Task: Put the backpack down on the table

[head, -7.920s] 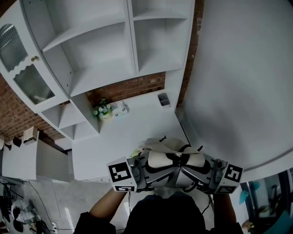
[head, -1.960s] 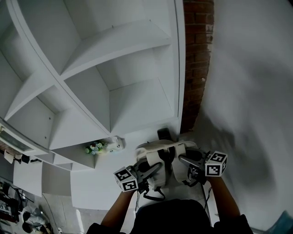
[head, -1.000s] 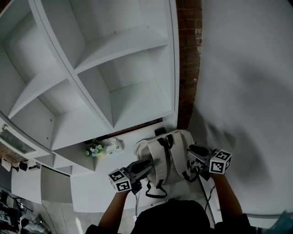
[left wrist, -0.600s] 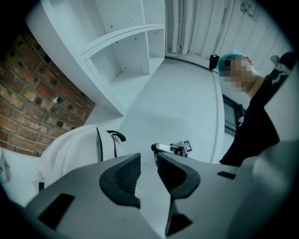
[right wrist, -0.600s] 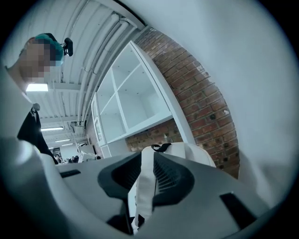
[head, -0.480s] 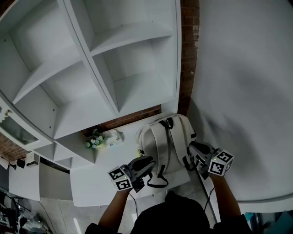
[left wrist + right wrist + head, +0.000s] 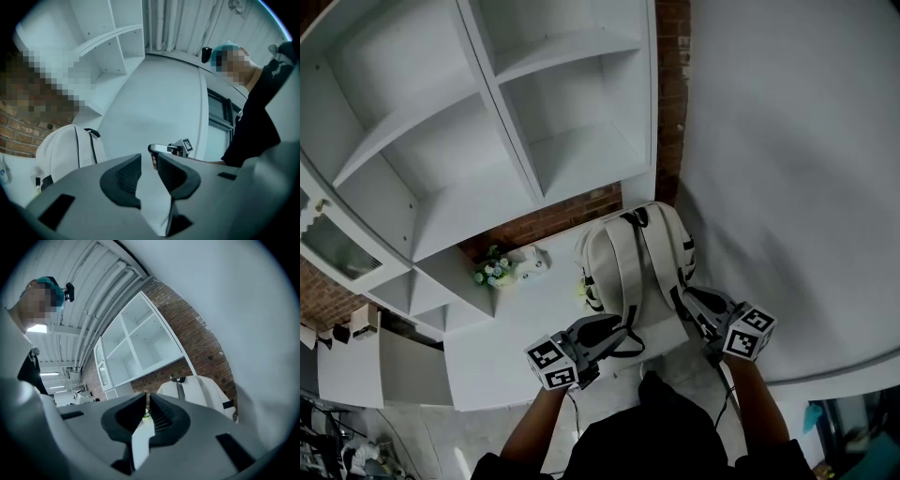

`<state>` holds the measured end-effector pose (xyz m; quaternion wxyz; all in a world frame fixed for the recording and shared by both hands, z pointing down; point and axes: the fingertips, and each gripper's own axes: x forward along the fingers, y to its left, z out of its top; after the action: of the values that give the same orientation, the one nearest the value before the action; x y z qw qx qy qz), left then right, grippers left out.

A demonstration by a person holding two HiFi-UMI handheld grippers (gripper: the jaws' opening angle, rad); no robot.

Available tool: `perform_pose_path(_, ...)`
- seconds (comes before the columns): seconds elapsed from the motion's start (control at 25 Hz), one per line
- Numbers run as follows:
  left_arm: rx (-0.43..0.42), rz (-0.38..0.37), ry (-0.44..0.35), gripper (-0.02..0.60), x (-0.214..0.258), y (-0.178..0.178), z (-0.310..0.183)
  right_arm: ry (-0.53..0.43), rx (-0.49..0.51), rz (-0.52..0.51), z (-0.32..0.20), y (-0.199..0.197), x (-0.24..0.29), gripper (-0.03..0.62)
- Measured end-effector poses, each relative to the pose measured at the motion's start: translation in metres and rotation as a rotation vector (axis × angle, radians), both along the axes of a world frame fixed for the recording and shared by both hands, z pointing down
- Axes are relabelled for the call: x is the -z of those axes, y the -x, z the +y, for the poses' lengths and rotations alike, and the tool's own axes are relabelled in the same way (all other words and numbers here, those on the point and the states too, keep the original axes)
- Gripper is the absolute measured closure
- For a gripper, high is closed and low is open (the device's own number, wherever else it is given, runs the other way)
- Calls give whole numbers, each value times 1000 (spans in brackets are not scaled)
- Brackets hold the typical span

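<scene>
Two hand-held grippers hold nothing: the left hand-held gripper (image 7: 607, 328) is a little spread, the right hand-held gripper (image 7: 696, 302) is closing on air, and the backpack (image 7: 633, 248) stands tall on the desk (image 7: 511, 323) just ahead, between them.

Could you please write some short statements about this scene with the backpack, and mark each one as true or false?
1. The backpack stands on the white table. True.
2. The right tool holds a backpack strap. False: its jaws are closing with nothing between them, and it is clear of the backpack.
3. A small bunch of flowers is on the table, left of the backpack in the head view. True.
4. The shelves above the table are full of books. False: they are empty.
</scene>
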<state>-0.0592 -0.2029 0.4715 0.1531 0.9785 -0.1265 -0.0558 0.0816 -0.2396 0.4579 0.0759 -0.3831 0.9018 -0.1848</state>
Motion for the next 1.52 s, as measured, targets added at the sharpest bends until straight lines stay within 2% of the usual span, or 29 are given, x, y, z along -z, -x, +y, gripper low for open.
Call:
perform_pose_path(0.2, -6, 5, -5, 465, 9, -5, 25, -15, -30, 69, 33, 12, -7, 563)
perform_pose_path(0.52, -28, -49, -29, 474, 6, -2, 67, -31, -49, 107, 81, 48, -12, 566)
perform_pose_path(0.64, -9, -72, -22, 495, -4, 6, 80, -24, -46, 121, 99, 62, -16, 568)
perform_pose_path(0.8, 9, -51, 14, 534, -11, 17, 101, -14, -28, 159, 128, 87, -19, 568)
perform_pose_path(1.0, 89, -48, 45, 563, -20, 30, 120, -46, -44, 184, 145, 108, -16, 571)
perform_pose_path(1.12, 123, -71, 42, 565, -30, 32, 136, -25, -70, 210, 154, 111, -23, 571)
perform_pose_path(1.28, 233, -44, 50, 565, -32, 36, 145, -25, -35, 230, 164, 127, -25, 574)
perform_pose_path(1.52, 368, -70, -14, 565, -22, 20, 157, 1, -12, 263, 183, 137, -34, 572)
